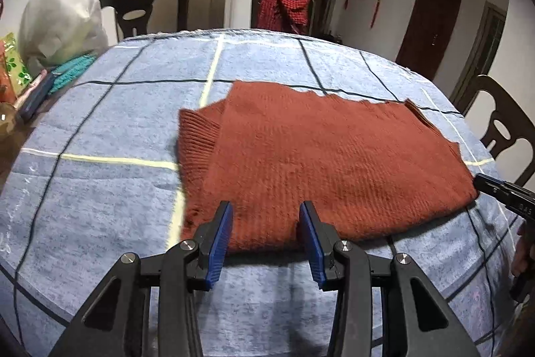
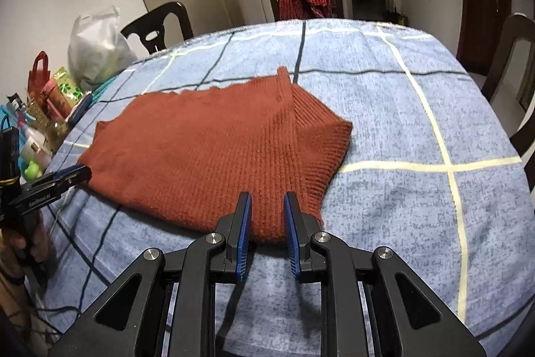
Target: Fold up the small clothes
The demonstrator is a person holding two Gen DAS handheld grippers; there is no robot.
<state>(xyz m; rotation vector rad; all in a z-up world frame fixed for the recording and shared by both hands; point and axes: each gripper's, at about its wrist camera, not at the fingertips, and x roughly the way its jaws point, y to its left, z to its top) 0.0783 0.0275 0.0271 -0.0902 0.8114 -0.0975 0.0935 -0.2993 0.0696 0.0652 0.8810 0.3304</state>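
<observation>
A rust-red knitted sweater [image 1: 317,156] lies folded flat on the blue checked cloth [image 1: 100,109]; it also shows in the right wrist view [image 2: 207,153]. A ribbed sleeve end sticks out at one side. My left gripper [image 1: 265,206] is open, its blue pads astride the sweater's near left edge. My right gripper [image 2: 267,198] is open with a narrower gap, its jaws astride the near edge beside the ribbed fold. The right gripper also shows at the right edge of the left wrist view [image 1: 481,181]. The left gripper also shows at the left edge of the right wrist view [image 2: 78,173].
A white plastic bag [image 1: 63,19], a teal knit item [image 1: 72,71] and small bottles and packets [image 2: 43,109] crowd the table's left side. Dark chairs [image 1: 147,9] ring the table; one holds a red checked garment [image 1: 287,0].
</observation>
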